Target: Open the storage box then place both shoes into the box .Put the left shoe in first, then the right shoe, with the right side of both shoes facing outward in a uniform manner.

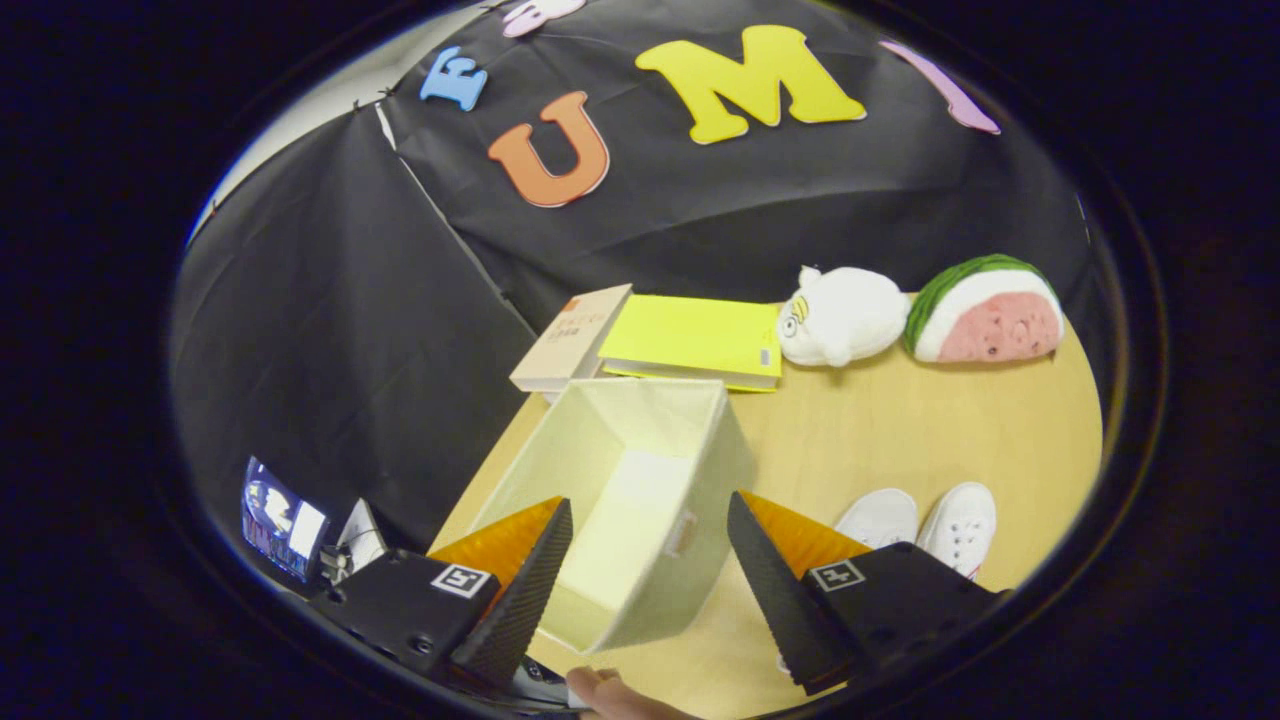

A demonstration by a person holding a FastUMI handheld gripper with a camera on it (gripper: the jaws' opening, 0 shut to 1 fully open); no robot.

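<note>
The gripper (650, 560) has its fingers spread wide and empty above the open cream fabric storage box (640, 480) on the wooden surface (880, 430); two white shoes (925, 520) lie just beside it.

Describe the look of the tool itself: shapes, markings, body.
The tool has two wedge-shaped fingers tapering to points, their inner faces finely ribbed. Each sits on a black blocky mount bearing a small square white marker with a black pattern. Its fingers stand open, the storage box between them.
</note>
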